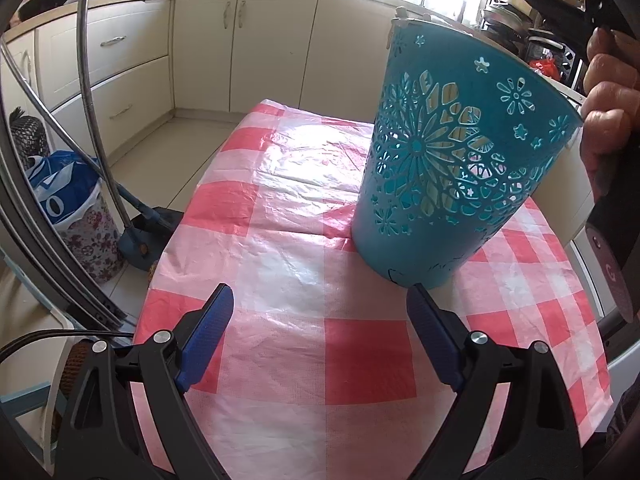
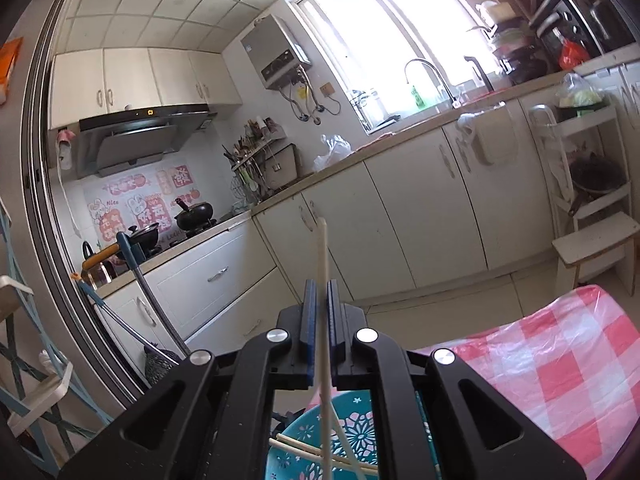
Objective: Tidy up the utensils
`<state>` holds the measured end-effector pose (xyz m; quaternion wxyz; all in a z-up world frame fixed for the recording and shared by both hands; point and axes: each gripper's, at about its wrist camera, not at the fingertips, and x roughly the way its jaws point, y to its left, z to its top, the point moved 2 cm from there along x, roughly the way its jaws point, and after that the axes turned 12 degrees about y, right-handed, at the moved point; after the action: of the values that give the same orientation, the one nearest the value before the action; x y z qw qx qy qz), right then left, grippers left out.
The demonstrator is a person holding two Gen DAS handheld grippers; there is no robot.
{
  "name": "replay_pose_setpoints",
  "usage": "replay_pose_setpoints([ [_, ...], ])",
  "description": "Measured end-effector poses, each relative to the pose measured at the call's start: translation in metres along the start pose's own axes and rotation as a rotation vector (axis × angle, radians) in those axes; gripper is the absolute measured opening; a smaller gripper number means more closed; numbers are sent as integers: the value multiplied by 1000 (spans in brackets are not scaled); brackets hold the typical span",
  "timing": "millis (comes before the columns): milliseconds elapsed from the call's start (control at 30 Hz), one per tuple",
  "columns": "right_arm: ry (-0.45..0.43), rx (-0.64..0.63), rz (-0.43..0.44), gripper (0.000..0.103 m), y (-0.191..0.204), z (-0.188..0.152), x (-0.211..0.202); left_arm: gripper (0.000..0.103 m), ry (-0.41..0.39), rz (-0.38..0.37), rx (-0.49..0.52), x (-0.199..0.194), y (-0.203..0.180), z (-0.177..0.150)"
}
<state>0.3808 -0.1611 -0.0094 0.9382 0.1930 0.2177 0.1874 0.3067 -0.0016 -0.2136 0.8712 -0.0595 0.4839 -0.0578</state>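
A teal cut-out utensil holder [image 1: 448, 160] stands on the red-and-white checked table [image 1: 280, 264]. My left gripper [image 1: 320, 308] is open and empty, low over the cloth just in front of the holder. In the right wrist view my right gripper [image 2: 322, 292] is shut on a pale chopstick [image 2: 323, 264], which runs up past the fingertips and down into the holder [image 2: 352, 440] directly below. Two or three more pale chopsticks [image 2: 304, 449] lie inside the holder. The hand gripping the right tool [image 1: 608, 96] shows at the right edge of the left wrist view.
Cream kitchen cabinets [image 1: 256, 48] run behind the table. A floral bin with a blue bag [image 1: 76, 216] and a mop [image 1: 140, 236] stand on the floor to the left. The table edge [image 2: 560, 340] lies to the right of the right gripper.
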Motion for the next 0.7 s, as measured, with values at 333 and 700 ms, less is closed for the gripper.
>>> replay_pose_setpoints([
  [333, 81, -46, 4, 7, 5, -28, -14, 85, 7, 0, -7, 1, 3, 0],
  [700, 200, -95, -86, 23, -2, -92, -83, 89, 18, 34, -14, 3, 3, 0],
])
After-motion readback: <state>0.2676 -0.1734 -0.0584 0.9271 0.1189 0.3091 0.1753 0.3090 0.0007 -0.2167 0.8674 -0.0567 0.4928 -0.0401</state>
